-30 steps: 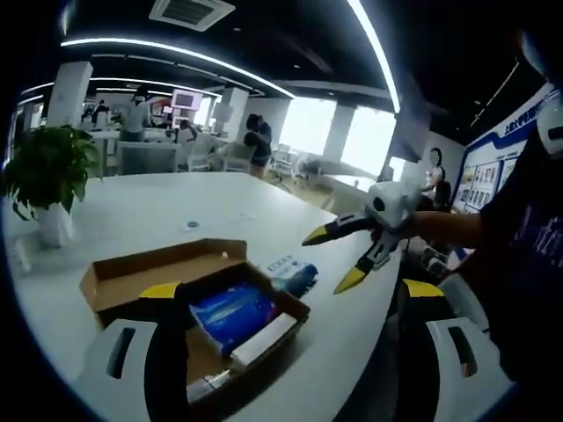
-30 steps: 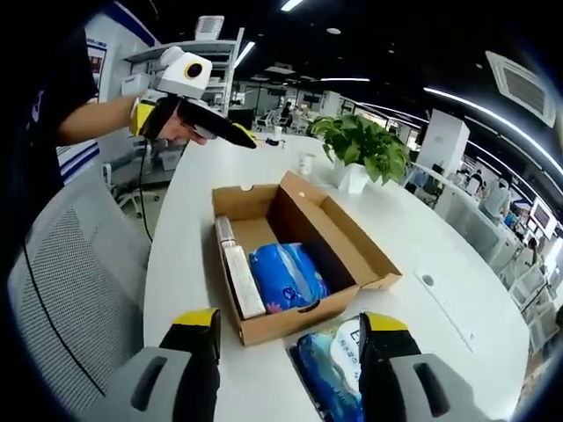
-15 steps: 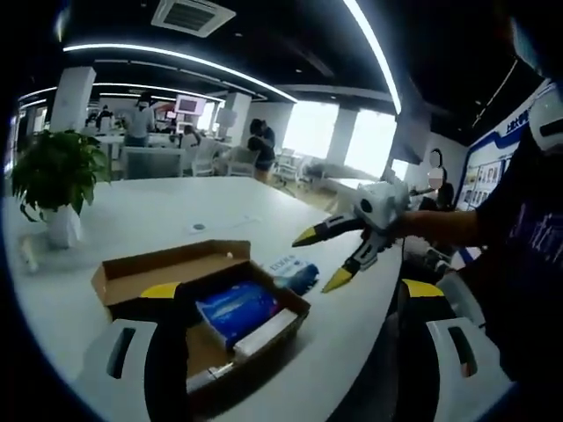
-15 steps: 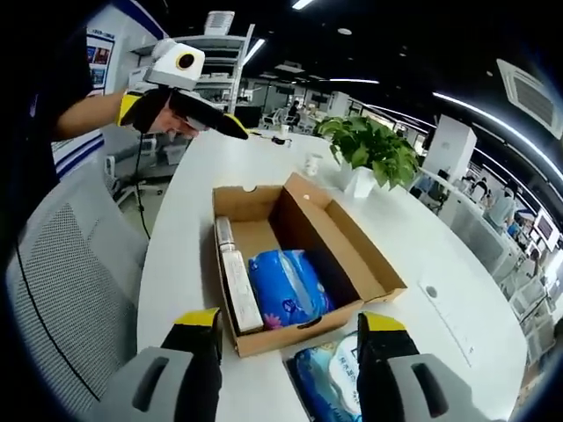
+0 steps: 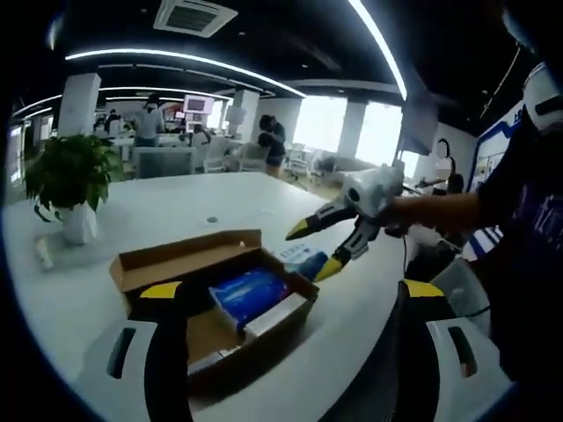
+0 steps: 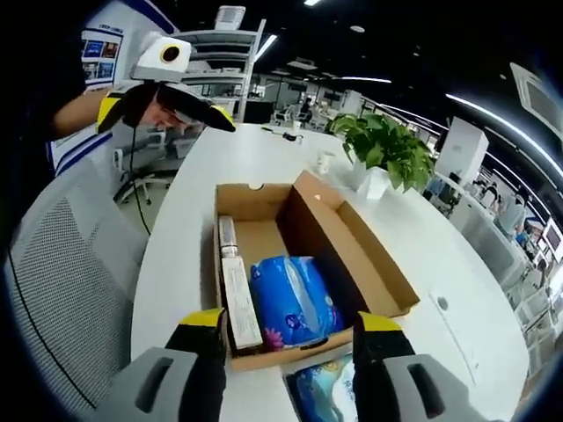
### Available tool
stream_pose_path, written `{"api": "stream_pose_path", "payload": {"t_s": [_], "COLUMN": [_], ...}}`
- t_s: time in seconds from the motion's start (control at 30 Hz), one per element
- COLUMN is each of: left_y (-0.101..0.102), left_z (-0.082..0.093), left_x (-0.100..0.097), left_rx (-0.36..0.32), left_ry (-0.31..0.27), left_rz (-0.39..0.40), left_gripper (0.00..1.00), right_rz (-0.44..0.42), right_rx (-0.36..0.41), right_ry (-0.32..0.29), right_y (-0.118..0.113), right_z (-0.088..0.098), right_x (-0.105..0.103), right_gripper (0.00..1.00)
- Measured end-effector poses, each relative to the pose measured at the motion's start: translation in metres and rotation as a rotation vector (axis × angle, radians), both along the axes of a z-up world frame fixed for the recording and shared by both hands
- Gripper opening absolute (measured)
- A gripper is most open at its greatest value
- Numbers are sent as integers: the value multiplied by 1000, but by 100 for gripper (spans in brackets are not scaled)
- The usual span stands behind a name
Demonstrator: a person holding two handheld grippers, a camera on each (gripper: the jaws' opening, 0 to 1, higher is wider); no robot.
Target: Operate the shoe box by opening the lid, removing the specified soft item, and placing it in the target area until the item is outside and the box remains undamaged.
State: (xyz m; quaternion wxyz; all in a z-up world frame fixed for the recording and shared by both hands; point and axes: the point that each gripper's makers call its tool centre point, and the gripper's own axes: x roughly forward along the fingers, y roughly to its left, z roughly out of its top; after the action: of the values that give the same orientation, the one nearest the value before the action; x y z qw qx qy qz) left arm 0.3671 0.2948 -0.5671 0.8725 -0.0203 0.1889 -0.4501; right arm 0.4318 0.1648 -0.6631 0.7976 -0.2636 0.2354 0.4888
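An open cardboard shoe box [image 5: 180, 260] lies on the white table, its lid folded back. Inside it lie a blue soft pack [image 5: 251, 290] and a long white carton [image 6: 237, 294]. In the right gripper view the same box [image 6: 356, 259] sits just beyond my right gripper [image 6: 290, 323], with the blue soft pack [image 6: 290, 299] in the middle. My right gripper stands open and empty. A second blue pack [image 6: 330, 394] lies on the table outside the box, between the jaws. My right gripper [image 5: 313, 251] hovers over that second pack [image 5: 302, 258]. My left gripper [image 5: 290, 290] is open and empty.
A potted plant [image 5: 66, 176] stands on the table [image 5: 132, 211] beyond the box, also the plant [image 6: 387, 145]. A grey mesh chair [image 6: 70, 264] stands by the table's edge. My left gripper [image 6: 176, 101] is held high over that edge. People and desks fill the office behind.
My right gripper has moved in toward the box and now hangs over the pack beside it. My left gripper has drawn slightly away from the box.
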Motion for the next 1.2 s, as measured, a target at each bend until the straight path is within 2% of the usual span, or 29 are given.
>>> {"api": "stream_pose_path", "payload": {"t_s": [0.27,0.57,0.87,0.97,1.2], "left_y": [12,19,21,23,37], "left_z": [-10,-21,-29,-28,-31], "left_x": [-7,-11,-20,-20,-21], "left_rx": [48,71,104,92,107], "left_ry": [-11,-18,-24,-25,-21], "left_rz": [41,79,79,93,118], "left_gripper": [99,98,98,98,97], "right_rz": [15,20,28,16,28], "right_rx": [-18,-57,-105,-109,-148], "right_ry": [7,-1,-23,-20,-17], "right_y": [10,19,27,29,34], "right_z": [-8,-19,-33,-37,-49], "right_x": [11,28,45,52,60], "right_gripper": [50,42,28,24,17]}}
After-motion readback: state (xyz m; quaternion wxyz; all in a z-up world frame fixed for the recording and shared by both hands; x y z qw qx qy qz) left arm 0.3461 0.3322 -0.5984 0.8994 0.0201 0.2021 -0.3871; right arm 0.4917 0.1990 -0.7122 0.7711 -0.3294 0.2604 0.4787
